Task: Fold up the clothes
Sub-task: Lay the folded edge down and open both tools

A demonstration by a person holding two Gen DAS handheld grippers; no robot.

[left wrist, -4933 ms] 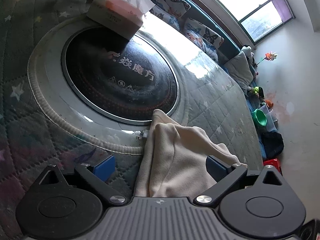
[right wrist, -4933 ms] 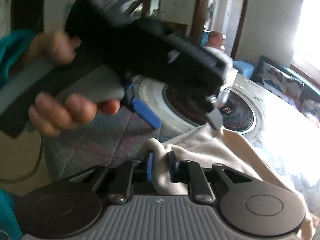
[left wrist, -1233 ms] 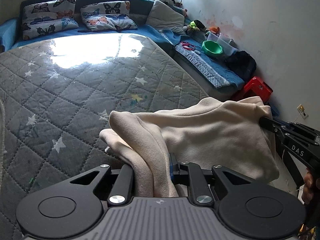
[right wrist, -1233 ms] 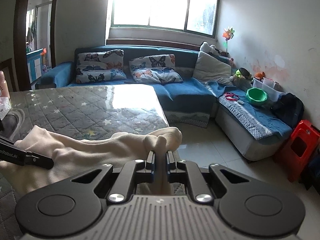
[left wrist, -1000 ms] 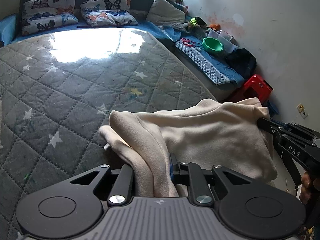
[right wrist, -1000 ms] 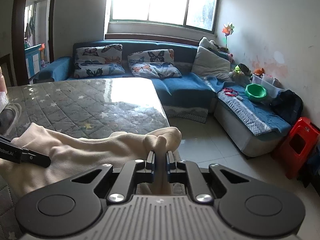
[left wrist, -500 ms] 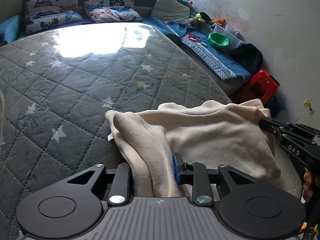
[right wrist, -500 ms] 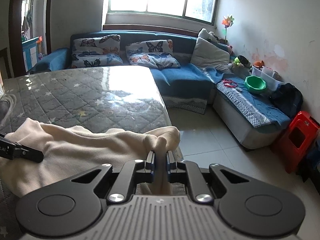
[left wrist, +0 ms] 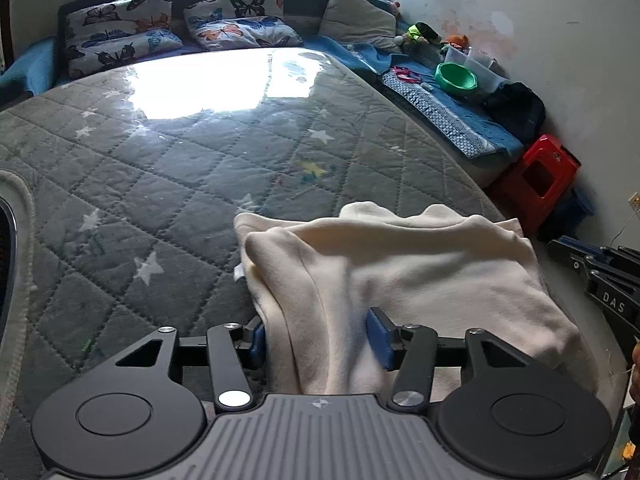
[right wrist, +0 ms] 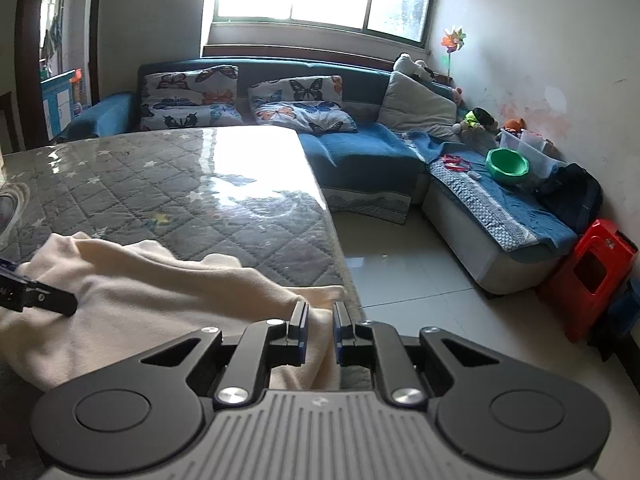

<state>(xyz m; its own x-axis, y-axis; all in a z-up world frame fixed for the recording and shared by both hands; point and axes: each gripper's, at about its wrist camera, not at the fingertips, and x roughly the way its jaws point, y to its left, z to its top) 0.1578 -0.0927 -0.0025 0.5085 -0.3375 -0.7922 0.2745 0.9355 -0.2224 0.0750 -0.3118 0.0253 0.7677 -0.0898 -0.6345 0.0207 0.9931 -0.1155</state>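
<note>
My left gripper (left wrist: 320,336) has its jaws opening. A bunched fold of the cream garment (left wrist: 420,276) runs between the blue pads (left wrist: 380,338); the right pad stands clear of the cloth face, and I read no pressure on the fabric. On the left side the cloth lies against the pad, but I cannot tell whether it is merely resting there.

My right gripper (right wrist: 320,332) has its jaws closed narrow on the garment's near corner (right wrist: 320,356); cloth fills the gap between the pads and drapes down below them.

The cream garment lies on the quilted grey counter (left wrist: 168,184), at its near right corner, doubled over into a thick, rumpled pile. Its far edge shows two soft humps. In the right wrist view, the cloth reaches to the counter's edge beside the tiled floor (right wrist: 404,264). The tip of the left gripper's finger rests on the cloth at the left border of that view.

Surroundings: blue sofa (right wrist: 360,148) with butterfly cushions (right wrist: 188,96) beyond the counter, green bowl (right wrist: 507,166) on the sofa's side section, red stool (right wrist: 592,272) against the wall.
</note>
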